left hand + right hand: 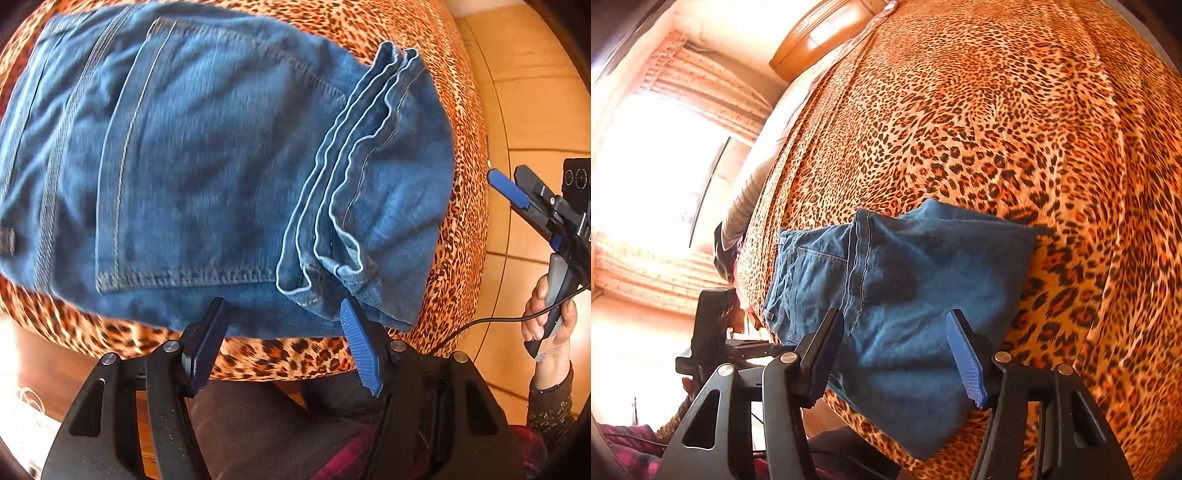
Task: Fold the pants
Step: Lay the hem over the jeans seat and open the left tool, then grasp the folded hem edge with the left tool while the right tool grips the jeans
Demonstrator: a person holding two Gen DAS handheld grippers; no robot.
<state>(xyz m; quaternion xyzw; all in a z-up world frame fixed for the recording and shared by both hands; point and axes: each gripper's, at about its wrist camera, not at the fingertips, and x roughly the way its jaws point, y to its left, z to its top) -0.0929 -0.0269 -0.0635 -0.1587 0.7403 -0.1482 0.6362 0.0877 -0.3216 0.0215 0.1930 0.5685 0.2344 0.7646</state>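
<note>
Left wrist view: the jeans (207, 166) lie folded into a compact stack on the leopard-print bedspread (458, 258), filling the centre and left of the frame. Back pocket (192, 206) faces up. The leg hems (351, 192) lie bunched in a layered band across the right-centre of the stack.

My left gripper (284, 321) sits at the bottom centre, jaws spread wide, nothing between them. The tips overlap the near edge of the jeans in the picture; whether they touch the cloth I cannot tell.

At the right edge of this view my right hand (550, 321) holds the right gripper (508, 184) over the wood floor (535, 92), beside the bed. One blue pad (508, 188) is plain there, but the gap does not read from this angle.

Right wrist view: the right gripper (894, 332) is at the bottom centre, jaws wide apart and holding nothing. The jeans (923, 295) lie beyond the tips, at lower centre, near the bed's close edge. The bedspread (1015, 129) fills the upper right. The left gripper (713, 332) shows at the lower left. A bright window (646, 166) with curtains is at far left.
</note>
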